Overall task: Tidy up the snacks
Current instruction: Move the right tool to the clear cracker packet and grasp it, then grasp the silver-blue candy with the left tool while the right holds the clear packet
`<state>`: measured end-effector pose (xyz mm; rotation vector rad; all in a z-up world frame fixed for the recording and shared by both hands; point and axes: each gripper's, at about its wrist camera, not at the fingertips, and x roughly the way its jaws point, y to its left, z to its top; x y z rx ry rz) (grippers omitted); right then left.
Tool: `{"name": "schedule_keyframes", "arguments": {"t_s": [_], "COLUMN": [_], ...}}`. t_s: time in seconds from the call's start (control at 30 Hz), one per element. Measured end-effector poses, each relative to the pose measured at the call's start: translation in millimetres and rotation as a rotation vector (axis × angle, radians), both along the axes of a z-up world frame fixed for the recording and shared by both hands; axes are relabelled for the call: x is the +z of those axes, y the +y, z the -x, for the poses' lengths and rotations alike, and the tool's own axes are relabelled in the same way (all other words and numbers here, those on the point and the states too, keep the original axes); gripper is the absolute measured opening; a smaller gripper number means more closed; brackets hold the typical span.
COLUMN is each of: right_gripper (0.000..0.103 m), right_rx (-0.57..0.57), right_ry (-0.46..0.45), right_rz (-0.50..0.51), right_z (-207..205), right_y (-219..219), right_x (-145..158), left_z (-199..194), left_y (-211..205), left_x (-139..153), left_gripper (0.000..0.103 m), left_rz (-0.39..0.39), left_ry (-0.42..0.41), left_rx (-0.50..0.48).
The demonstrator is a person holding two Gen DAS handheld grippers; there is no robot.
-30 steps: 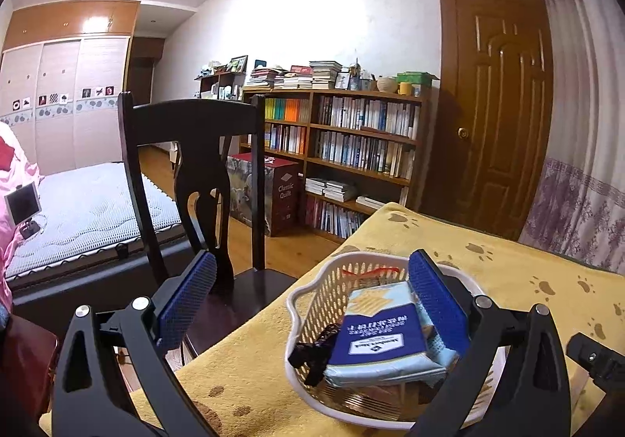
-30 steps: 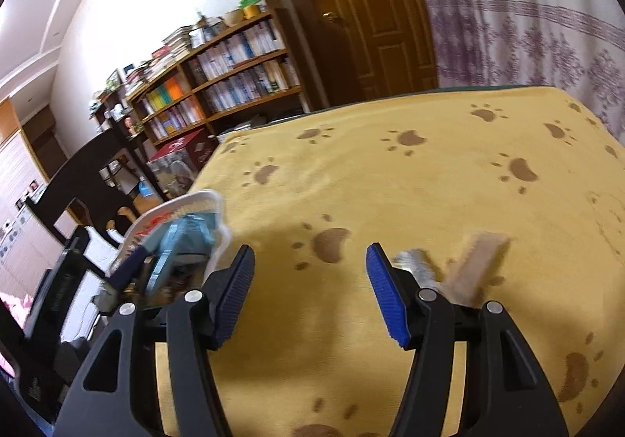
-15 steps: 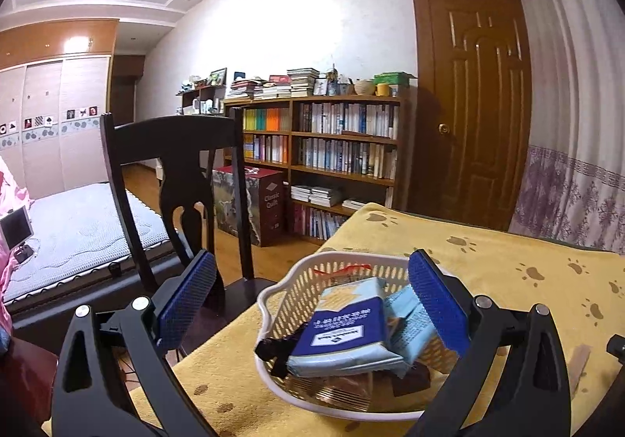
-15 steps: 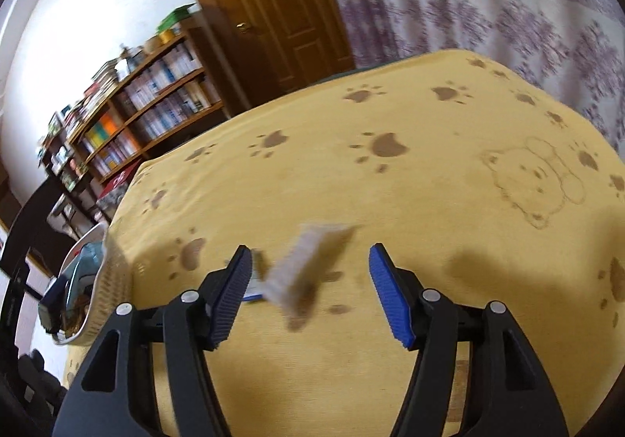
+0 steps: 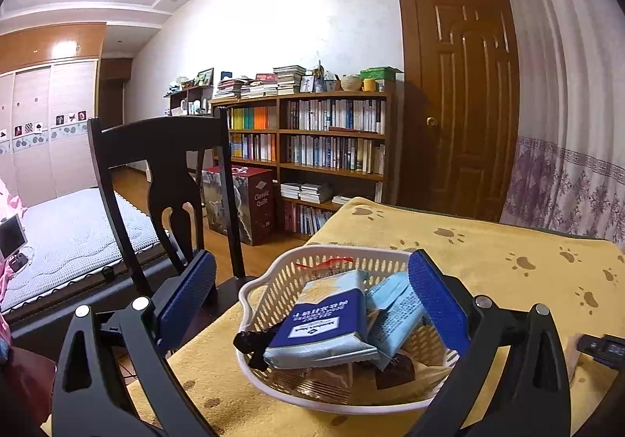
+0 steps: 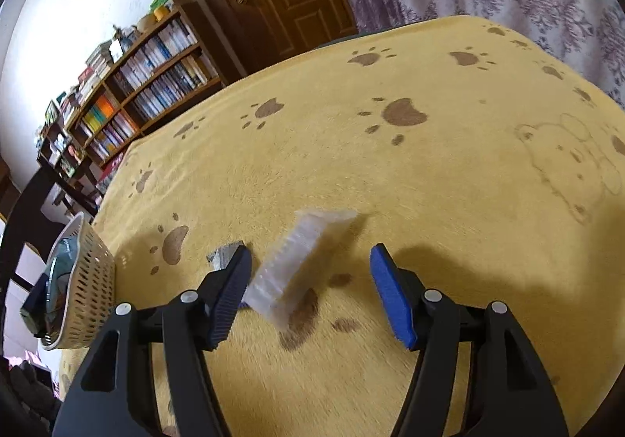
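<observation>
**Two claws spread, one wafer pack left on the yellow cloth**

The right claw (image 6: pixel 310 273) hangs low over the counter (image 6: pixel 449 171) with its blue pads spread wide, pinching nothing. Between them lies a clear pack of pale wafers (image 6: pixel 297 261), slanted on the yellow paw-print cloth, nearer the left pad than the right. Just behind that left pad a small silvery wrapper (image 6: pixel 224 254) peeks out — too little of it shows to say what it is. Off at the counter's left edge stands the white basket (image 6: pixel 93 277), well apart from the wafers.

The left claw (image 5: pixel 312 290) is also spread and empty, held in front of that same basket (image 5: pixel 273 277). Inside it a dark blue packet (image 5: pixel 326 323) lies on top, a light blue packet (image 5: pixel 394 314) leaning just beside it, with brown wrappers underneath — I cannot read them. A small black thing (image 5: pixel 250 345) pokes over the near rim.

Beyond the counter stand a dark wooden chair (image 5: pixel 156 163), a full bookshelf (image 5: pixel 320 140) and a brown door (image 5: pixel 461 93).
</observation>
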<state>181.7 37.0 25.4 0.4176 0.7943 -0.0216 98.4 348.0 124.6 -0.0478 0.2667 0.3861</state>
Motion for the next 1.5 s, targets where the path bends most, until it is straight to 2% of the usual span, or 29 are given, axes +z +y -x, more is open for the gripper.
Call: {"name": "schedule_keyframes", "arguments": {"t_s": [0.27,0.43,0.5,0.67,0.83,1.13,1.5], "right_gripper": [0.045,0.034,0.027,0.026,0.026,0.026,0.026], "right_rx": [0.035,0.054,0.056,0.05,0.051,0.046,-0.007], "right_ry": [0.025,0.007,-0.006,-0.045,-0.055,-0.087,-0.098], "right_rz": [0.168,0.169,0.163,0.168,0.133,0.094,0.133], "right_z": [-20.0,-10.9,-5.8,13.6,25.8,39.5,53.1], "right_y": [26.9,21.0,16.6,2.3,-15.0,-31.4,-56.2], "right_x": [-5.2,-1.6,2.0,12.1,13.1,18.1,12.3], "left_z": [-1.7,-2.8,-3.0,2.8,8.7,15.9,-23.7], "left_y": [-6.9,-11.3,-14.0,-22.3,-34.2,-89.0,-156.8], "left_x": [-2.2,-3.1,-2.6,3.2,10.7,17.8,-13.7], "left_gripper": [0.1,0.1,0.1,0.1,0.1,0.1,0.1], "left_rz": [-0.03,-0.049,-0.063,-0.092,-0.095,-0.168,-0.119], "left_ry": [0.01,0.015,0.015,-0.006,0.004,0.029,0.259], "left_rx": [-0.012,-0.014,-0.015,-0.022,-0.056,-0.168,-0.415]}}
